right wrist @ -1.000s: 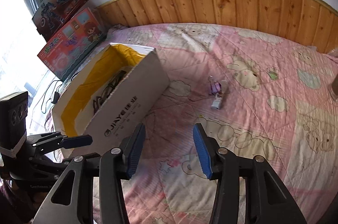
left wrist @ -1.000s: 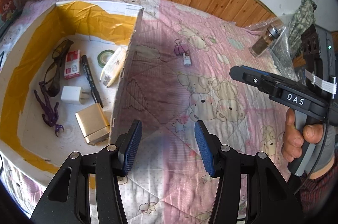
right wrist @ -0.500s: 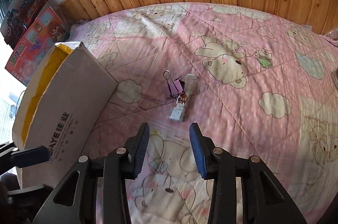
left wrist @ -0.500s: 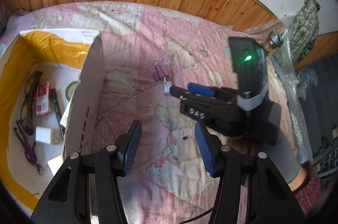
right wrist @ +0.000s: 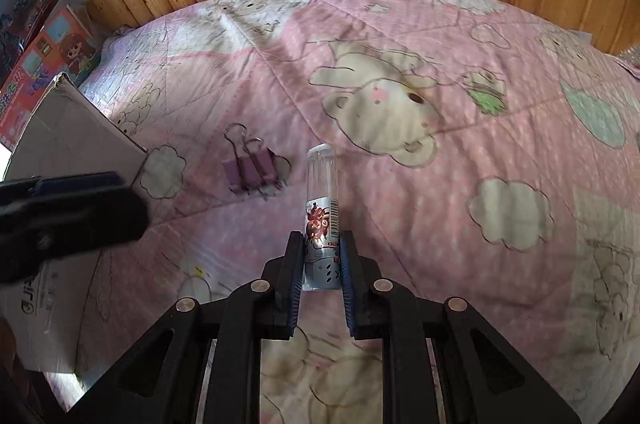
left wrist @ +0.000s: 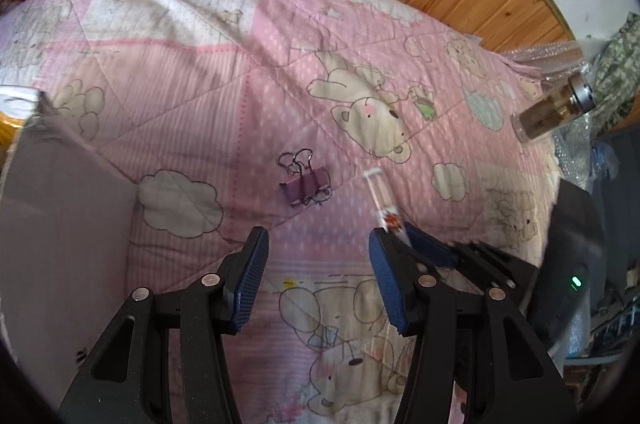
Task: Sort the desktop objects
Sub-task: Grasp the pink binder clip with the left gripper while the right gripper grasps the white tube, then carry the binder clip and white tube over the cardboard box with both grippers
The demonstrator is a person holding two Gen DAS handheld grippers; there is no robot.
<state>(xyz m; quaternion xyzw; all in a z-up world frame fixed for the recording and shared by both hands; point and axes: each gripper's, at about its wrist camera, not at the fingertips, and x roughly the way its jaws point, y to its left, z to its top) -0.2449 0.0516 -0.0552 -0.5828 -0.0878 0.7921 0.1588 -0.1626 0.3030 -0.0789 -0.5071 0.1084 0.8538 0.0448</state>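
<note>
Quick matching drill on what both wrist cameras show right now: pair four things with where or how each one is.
1 glue stick
2 binder clip
3 left gripper
4 glass jar

a open, nothing between its pads
b far right edge of the quilt
c between the right gripper's pads
d lying free on the quilt, purple

Pairs: 1-c, 2-d, 3-a, 4-b

Right gripper jaws, just closing, clamp the glue stick on the quilt.
</note>
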